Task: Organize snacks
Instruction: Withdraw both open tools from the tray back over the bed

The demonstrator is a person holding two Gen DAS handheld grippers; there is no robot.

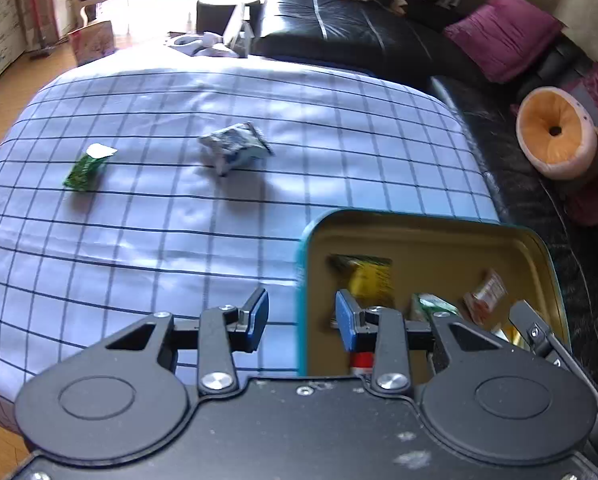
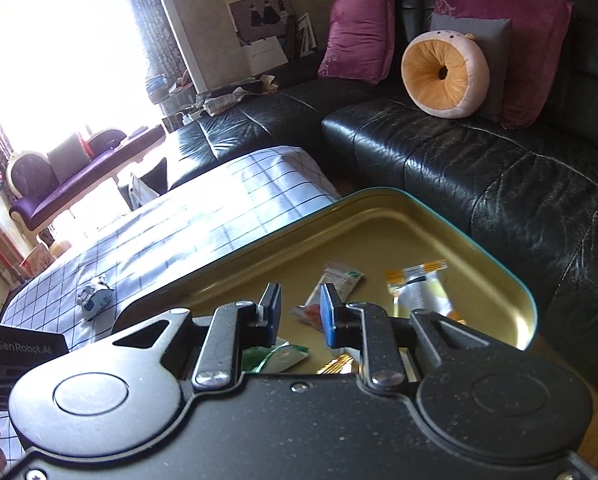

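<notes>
Left tongs (image 1: pixel 302 326) sit narrowly parted with nothing between the blue pads, straddling the teal rim of the tin box (image 1: pixel 419 216). Right tongs (image 2: pixel 299 312) show the same small gap, also empty, hanging over the tin's gold interior.

Two snacks are not yet put away on the checked tabletop (image 1: pixel 139 260): a green packet (image 1: pixel 85 170) far left and a crumpled silver-blue wrapper (image 1: pixel 235 148) nearer the middle, well apart from each other and from the tin. Several packets already lie in the tin, among them a yellow packet (image 1: pixel 369 278) and an orange-striped sachet (image 2: pixel 419 284).

Risks:
- the left pad is close to the rim, so swinging out could knock or drag the tin
- the cloth is wrinkled, so a low pinch may grab fabric along with the flat green packet
- the crumpled wrapper looks slippery and may pop out of a narrow grip
</notes>
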